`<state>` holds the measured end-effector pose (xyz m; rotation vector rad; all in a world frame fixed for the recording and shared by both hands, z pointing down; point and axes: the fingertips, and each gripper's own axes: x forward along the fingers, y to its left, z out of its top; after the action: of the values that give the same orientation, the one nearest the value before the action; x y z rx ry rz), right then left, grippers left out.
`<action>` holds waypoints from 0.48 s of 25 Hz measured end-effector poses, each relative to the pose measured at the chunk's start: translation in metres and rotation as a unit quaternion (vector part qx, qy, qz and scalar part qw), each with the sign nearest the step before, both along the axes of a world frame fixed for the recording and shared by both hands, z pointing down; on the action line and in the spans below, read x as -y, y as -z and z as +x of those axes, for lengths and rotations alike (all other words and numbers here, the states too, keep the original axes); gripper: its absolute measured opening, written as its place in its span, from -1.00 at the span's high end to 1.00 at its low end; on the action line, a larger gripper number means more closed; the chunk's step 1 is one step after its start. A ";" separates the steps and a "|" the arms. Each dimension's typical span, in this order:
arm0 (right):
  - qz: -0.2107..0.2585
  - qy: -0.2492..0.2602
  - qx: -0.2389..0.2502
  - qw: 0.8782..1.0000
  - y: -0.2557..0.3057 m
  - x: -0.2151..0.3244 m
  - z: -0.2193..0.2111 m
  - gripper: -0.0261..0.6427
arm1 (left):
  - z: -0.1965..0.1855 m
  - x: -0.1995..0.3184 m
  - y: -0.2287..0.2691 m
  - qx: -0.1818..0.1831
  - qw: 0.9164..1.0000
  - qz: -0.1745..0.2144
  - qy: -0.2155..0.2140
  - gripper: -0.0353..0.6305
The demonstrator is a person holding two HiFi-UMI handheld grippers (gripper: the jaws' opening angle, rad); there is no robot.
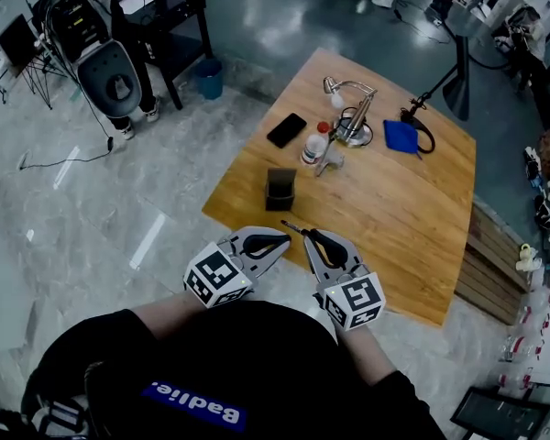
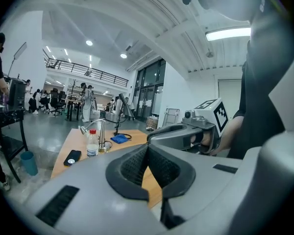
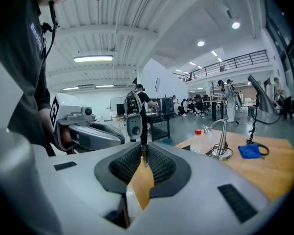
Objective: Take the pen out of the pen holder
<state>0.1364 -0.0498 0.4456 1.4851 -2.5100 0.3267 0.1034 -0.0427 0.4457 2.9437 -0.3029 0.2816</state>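
The dark square pen holder (image 1: 280,189) stands upright near the wooden table's (image 1: 394,218) front left edge. My right gripper (image 1: 306,235) hangs over the table edge, short of the holder, shut on a thin dark pen (image 1: 291,228) whose end pokes out past its tips. In the right gripper view the pen (image 3: 143,155) sits pinched between the pads of the right gripper (image 3: 143,149). My left gripper (image 1: 286,239) is just to its left, jaws together with nothing in them; its tips (image 2: 148,150) meet in its own view. The holder is hidden in both gripper views.
Further back on the table lie a black phone (image 1: 286,130), a small white bottle with a red cap (image 1: 315,144), a silver gooseneck stand (image 1: 353,122), a blue cloth (image 1: 401,137) and a black lamp (image 1: 458,90). A blue bin (image 1: 208,78) stands on the floor to the left.
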 end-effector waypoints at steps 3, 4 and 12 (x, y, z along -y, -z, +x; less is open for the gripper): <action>0.001 -0.007 0.051 0.999 -0.002 -0.005 -0.001 0.77 | 0.000 -0.002 0.002 0.002 1.000 0.003 -0.003 0.87; -0.001 -0.010 0.067 0.998 -0.003 -0.006 -0.001 0.77 | 0.000 -0.003 0.003 0.002 1.000 0.004 -0.004 0.87; 0.001 -0.003 0.101 0.995 -0.004 -0.012 -0.013 0.78 | -0.004 -0.005 0.005 0.005 1.000 0.008 -0.008 0.87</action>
<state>0.1230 -0.0377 0.4494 1.5316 -2.6600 0.5000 0.0998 -0.0379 0.4407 2.9631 -0.2830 0.2973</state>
